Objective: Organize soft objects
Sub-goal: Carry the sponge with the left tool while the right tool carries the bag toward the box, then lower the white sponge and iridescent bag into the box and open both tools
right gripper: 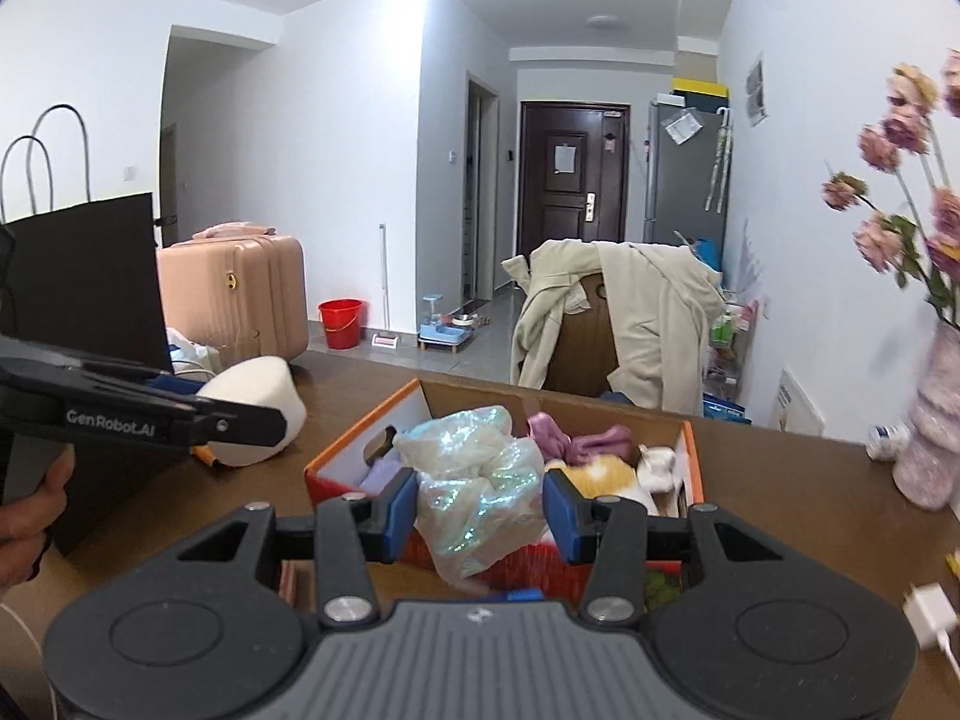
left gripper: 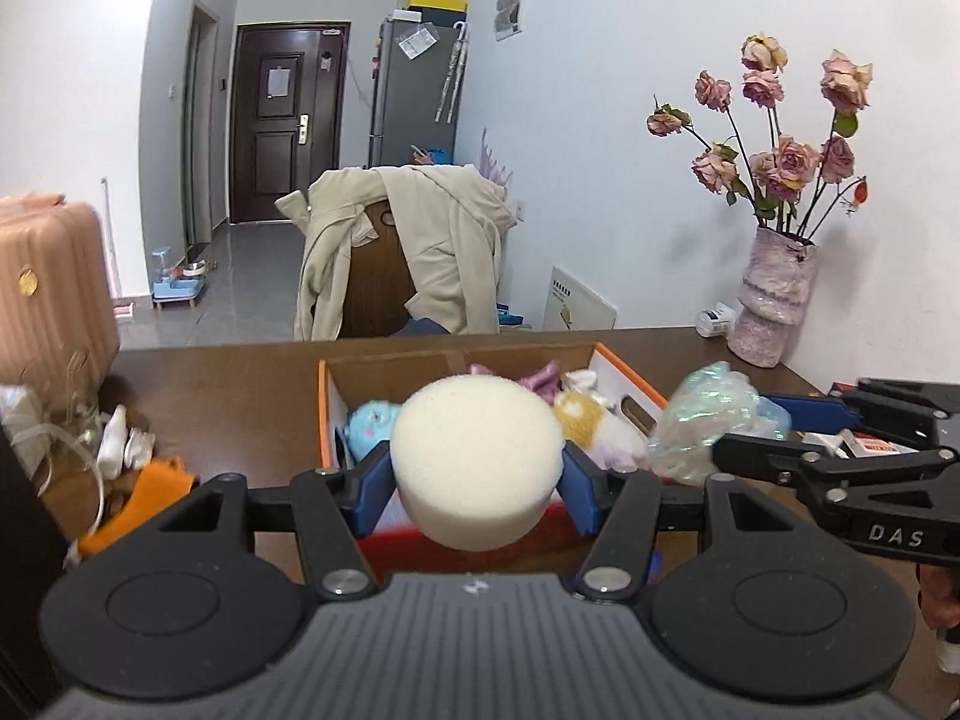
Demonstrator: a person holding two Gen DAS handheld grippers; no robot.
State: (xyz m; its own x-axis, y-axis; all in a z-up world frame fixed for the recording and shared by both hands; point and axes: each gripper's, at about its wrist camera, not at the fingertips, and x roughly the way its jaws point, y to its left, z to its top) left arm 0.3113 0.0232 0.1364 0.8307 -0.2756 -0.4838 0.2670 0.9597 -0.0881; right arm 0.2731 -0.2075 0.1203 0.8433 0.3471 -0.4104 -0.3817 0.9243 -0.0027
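Two loads held above the table: left gripper (left gripper: 477,480) pinches the sponge (left gripper: 477,468), right gripper (right gripper: 480,516) clamps the crinkly bag (right gripper: 474,486), both seemingly bound for the box (right gripper: 360,450).

The brown table (left gripper: 240,384) carries an orange-rimmed box (left gripper: 630,381) and a pink vase (left gripper: 774,300).

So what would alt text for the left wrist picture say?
A handheld left tool grips a round cream sponge between blue pads, above an open cardboard box of plush toys on a brown table. At right, the other tool holds a shiny crumpled bag, near a vase of pink roses.
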